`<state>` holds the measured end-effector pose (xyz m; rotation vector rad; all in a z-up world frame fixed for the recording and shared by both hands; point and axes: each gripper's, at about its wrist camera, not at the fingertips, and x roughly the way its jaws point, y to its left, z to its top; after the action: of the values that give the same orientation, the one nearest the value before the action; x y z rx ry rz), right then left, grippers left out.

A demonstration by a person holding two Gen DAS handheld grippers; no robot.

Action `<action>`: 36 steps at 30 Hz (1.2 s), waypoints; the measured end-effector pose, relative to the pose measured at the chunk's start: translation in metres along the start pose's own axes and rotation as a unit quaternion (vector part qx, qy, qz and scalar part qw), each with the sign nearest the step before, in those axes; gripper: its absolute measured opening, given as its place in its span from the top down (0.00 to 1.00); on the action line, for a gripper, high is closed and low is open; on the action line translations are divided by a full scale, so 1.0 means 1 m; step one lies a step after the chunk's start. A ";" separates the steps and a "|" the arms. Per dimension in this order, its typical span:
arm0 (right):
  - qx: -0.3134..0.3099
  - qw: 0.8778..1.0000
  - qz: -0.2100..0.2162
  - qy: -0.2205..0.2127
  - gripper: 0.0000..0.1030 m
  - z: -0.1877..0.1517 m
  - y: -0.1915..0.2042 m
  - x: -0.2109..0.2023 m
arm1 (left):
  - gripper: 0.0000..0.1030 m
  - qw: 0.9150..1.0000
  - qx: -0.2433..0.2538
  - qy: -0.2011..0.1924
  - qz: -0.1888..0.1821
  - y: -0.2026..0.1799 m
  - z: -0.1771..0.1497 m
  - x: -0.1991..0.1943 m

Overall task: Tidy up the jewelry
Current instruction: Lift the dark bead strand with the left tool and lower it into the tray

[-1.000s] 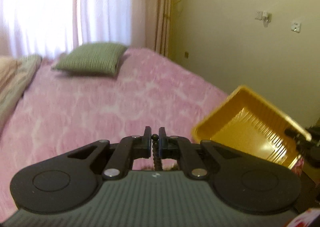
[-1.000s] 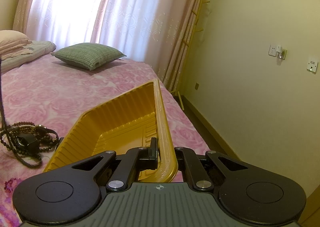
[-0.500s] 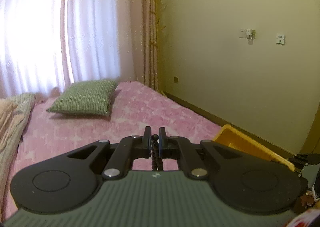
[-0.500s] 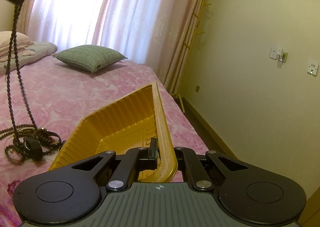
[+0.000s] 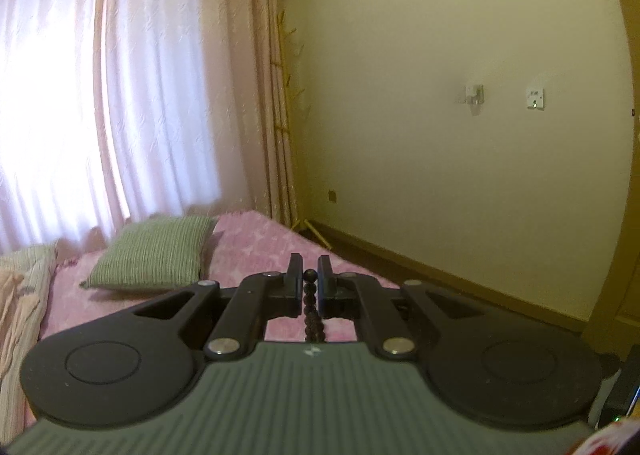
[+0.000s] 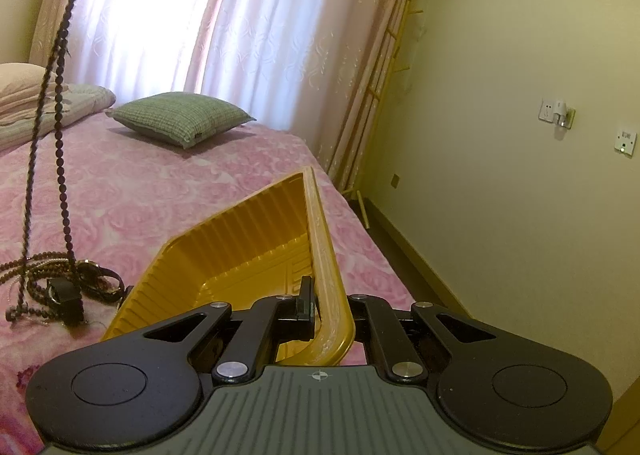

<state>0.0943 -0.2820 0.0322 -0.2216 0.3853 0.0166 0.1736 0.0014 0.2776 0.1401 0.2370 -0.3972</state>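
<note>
The left tool (image 5: 310,279) is clamped on a dark beaded necklace (image 5: 311,309), whose strand runs back between its fingers; from the right wrist view it hangs in two lines down to a tangled jewelry pile (image 6: 60,287) on the pink bed (image 6: 160,191). The right tool (image 6: 326,309) pinches the rim of a tilted yellow tray (image 6: 248,247), just beside that pile

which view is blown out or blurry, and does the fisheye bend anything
Left wrist view: window curtain blown out, green pillow soft, door frame bowed. Right wrist view: sharper, curtain still glaring, beaded necklace crisp.
</note>
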 end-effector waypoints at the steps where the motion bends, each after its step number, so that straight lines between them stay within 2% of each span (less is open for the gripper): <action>1: 0.000 1.000 0.000 0.000 0.95 0.000 -0.001 0.000 | 0.94 1.000 0.001 -0.005 -0.002 -0.001 0.005 -0.001; 8: 0.000 1.000 0.001 0.000 0.95 0.001 0.000 0.000 | 0.94 0.999 0.000 -0.035 -0.017 -0.007 0.037 -0.009; 19: 0.001 1.000 0.001 -0.002 0.95 0.003 -0.001 0.001 | 0.94 0.997 0.007 -0.078 -0.029 -0.020 0.067 -0.020; 31: 0.000 1.000 0.002 -0.006 0.95 0.003 0.002 0.002 | 0.94 0.994 0.011 -0.071 -0.085 -0.056 0.081 0.003; 36: 0.003 1.000 0.004 -0.006 0.95 0.002 0.002 0.002 | 0.94 0.992 0.008 -0.051 -0.116 -0.075 0.071 0.020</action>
<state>0.0964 -0.2799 0.0331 -0.2142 0.3738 0.0243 0.1758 -0.0872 0.3348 0.1076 0.1489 -0.6350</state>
